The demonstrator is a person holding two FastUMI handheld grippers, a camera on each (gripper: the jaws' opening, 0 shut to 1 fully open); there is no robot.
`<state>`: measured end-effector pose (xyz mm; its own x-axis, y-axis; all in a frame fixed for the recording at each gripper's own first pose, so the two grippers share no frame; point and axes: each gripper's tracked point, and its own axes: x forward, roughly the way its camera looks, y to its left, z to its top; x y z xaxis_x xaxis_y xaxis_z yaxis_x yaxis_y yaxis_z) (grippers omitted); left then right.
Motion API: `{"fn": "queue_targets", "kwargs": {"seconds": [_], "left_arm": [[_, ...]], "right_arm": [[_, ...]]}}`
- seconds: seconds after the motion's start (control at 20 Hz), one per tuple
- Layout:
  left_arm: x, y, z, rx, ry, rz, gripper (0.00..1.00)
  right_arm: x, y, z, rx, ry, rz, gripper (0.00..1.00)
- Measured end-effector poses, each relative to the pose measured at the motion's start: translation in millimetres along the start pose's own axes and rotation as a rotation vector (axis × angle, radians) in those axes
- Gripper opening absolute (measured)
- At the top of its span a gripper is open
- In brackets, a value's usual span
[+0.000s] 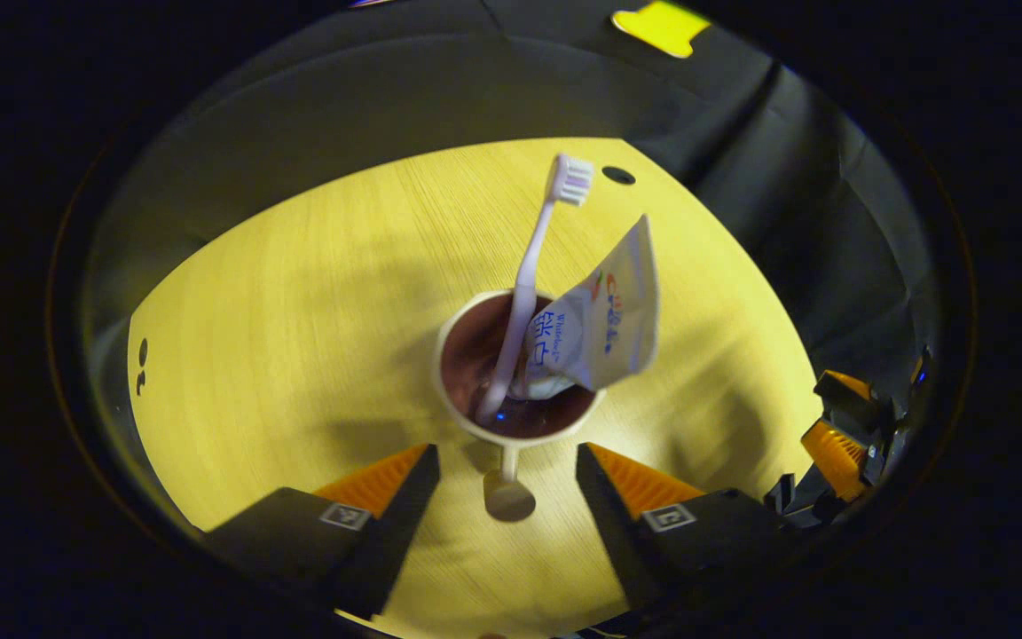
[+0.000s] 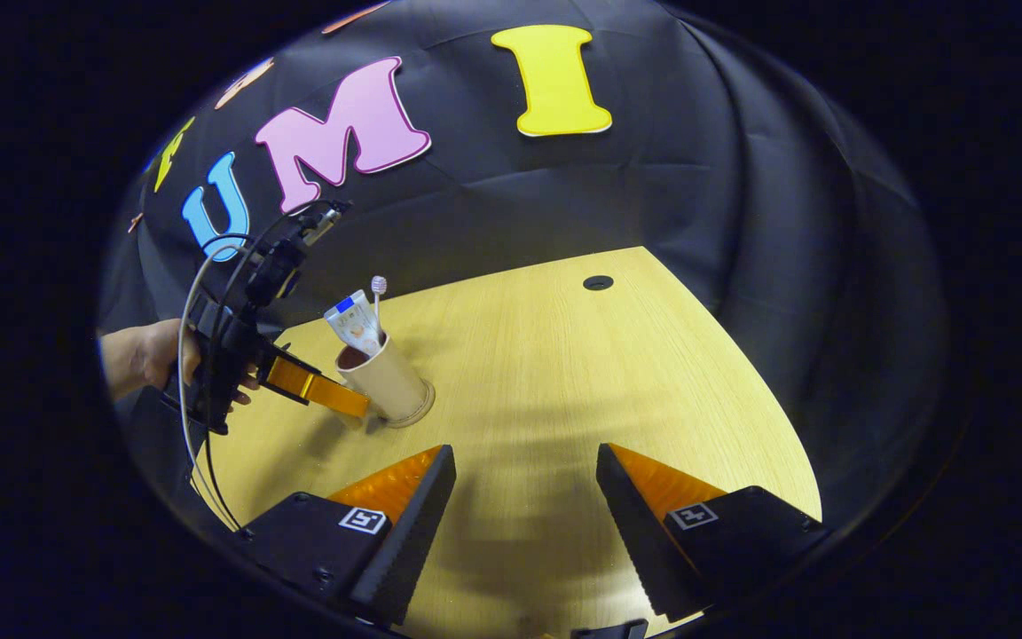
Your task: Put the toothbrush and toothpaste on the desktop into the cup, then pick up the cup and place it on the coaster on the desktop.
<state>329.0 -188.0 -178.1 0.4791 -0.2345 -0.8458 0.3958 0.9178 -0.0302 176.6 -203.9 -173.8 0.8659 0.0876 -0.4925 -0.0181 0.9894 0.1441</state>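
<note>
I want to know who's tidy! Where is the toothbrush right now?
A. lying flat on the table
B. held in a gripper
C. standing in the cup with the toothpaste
C: the toothbrush leans inside the cup, bristles up, beside the toothpaste.

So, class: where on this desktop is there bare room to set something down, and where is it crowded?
Free: the wide stretch of desktop between the cup and the small round hole, and ahead of the right gripper. Crowded: around the cup, where the left gripper and the hand close in.
</note>
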Motion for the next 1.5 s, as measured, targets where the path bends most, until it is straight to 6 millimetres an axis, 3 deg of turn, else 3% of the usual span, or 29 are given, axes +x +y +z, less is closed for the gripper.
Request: {"fn": "queue_targets", "kwargs": {"seconds": [0.05,0.2,0.35,0.55,0.75,0.85,0.95,1.1,1.2,1.3,1.5], "left_arm": [[-15.4,3.1,0.5,-0.026,-0.051,0.009,1.00],[-69.9,15.4,-9.6,-0.091,-0.217,0.044,0.98],[-121.3,34.6,-39.8,-0.144,-0.389,0.129,0.98],[-194.0,35.9,-85.8,-0.193,-0.612,0.163,0.98],[-259.0,42.4,-128.1,-0.180,-0.806,0.240,0.98],[-291.4,34.9,-148.5,-0.161,-0.874,0.264,0.97],[-311.0,36.6,-169.5,-0.125,-0.908,0.317,0.98],[-324.2,14.4,-192.7,-0.100,-0.947,0.286,0.97],[-331.5,10.8,-207.3,-0.107,-0.965,0.254,0.97],[-332.8,-0.8,-213.9,-0.086,-0.978,0.210,0.97],[-337.4,-3.4,-224.4,-0.080,-0.985,0.197,0.98]], "right_arm": [[-3.0,3.9,2.1,-0.010,-0.006,0.000,0.98],[-13.2,20.9,8.4,-0.036,-0.013,0.003,0.98],[-34.3,44.7,21.1,-0.060,-0.036,0.004,0.98],[-71.2,78.9,30.9,-0.124,-0.085,-0.004,0.98],[-111.8,111.3,24.3,-0.134,-0.125,-0.014,0.98],[-130.1,128.2,15.0,-0.132,-0.139,-0.010,0.98],[-147.3,141.5,-4.3,-0.133,-0.130,-0.015,0.98],[-172.1,158.8,-33.4,-0.111,-0.133,-0.028,0.98],[-186.9,166.1,-43.2,-0.109,-0.147,-0.040,0.98],[-196.5,169.8,-55.5,-0.090,-0.141,-0.050,0.98],[-211.2,176.7,-66.9,-0.075,-0.139,-0.054,0.98]]}}
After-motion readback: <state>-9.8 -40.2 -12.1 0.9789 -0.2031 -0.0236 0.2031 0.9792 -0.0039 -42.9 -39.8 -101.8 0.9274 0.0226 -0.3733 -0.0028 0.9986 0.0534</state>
